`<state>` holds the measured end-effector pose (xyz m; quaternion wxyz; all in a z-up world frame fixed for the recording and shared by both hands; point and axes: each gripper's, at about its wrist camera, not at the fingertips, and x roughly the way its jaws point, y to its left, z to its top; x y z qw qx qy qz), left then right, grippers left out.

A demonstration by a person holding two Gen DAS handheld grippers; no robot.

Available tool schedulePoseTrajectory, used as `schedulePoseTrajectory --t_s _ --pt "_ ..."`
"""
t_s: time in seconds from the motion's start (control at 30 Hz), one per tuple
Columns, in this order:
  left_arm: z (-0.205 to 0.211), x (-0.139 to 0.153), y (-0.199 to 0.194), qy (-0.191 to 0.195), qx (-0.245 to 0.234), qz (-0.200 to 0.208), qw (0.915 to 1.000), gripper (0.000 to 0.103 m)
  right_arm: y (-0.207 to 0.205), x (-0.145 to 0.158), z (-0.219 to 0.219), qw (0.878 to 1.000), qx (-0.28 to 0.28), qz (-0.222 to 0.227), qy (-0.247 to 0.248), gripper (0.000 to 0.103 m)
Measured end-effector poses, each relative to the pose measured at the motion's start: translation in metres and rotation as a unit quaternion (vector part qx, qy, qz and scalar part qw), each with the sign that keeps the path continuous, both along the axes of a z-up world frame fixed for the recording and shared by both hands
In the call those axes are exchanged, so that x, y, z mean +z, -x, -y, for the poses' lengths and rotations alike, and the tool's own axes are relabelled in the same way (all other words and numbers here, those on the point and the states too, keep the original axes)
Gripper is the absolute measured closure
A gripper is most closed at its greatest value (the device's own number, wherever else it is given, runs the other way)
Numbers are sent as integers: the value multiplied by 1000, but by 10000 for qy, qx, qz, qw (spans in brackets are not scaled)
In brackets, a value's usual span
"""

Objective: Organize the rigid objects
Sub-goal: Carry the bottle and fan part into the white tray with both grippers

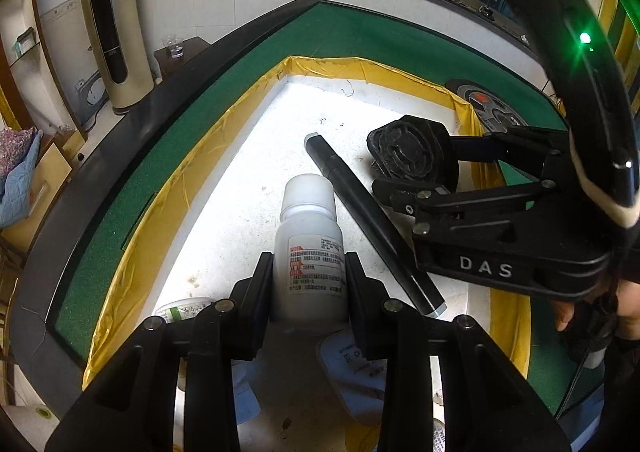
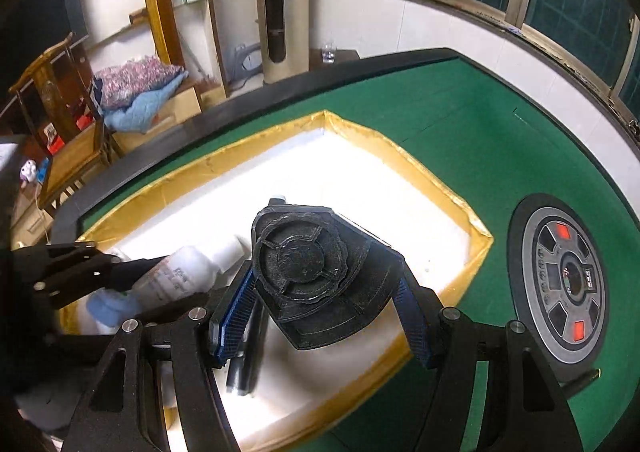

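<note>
My left gripper is shut on a white plastic bottle with a white cap and a red-and-black label, held above the white tray floor. A long black tube lies diagonally on the tray just right of the bottle. My right gripper is shut on a black round-faced plastic part; in the left wrist view that black part hangs over the tray's right side. The bottle and the left gripper's fingers show at the left of the right wrist view.
The tray has yellow taped walls and sits on a green felt table with a black rim. A round control panel is set in the felt on the right. Small white packets and a green-labelled item lie under the left gripper.
</note>
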<state>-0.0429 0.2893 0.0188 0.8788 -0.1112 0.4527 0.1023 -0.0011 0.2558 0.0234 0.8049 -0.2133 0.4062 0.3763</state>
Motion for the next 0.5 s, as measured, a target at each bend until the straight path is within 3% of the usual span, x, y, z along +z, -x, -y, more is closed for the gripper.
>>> schedulePoseTrajectory --t_s 0.27,0.5 --pt "0 0 -1 -33 7 -8 10000 71 -12 -19 -10 9994 -68 -102 337 42" --pt "2 0 -1 -46 34 -21 10000 71 -11 -20 -14 9989 -92 93 454 42"
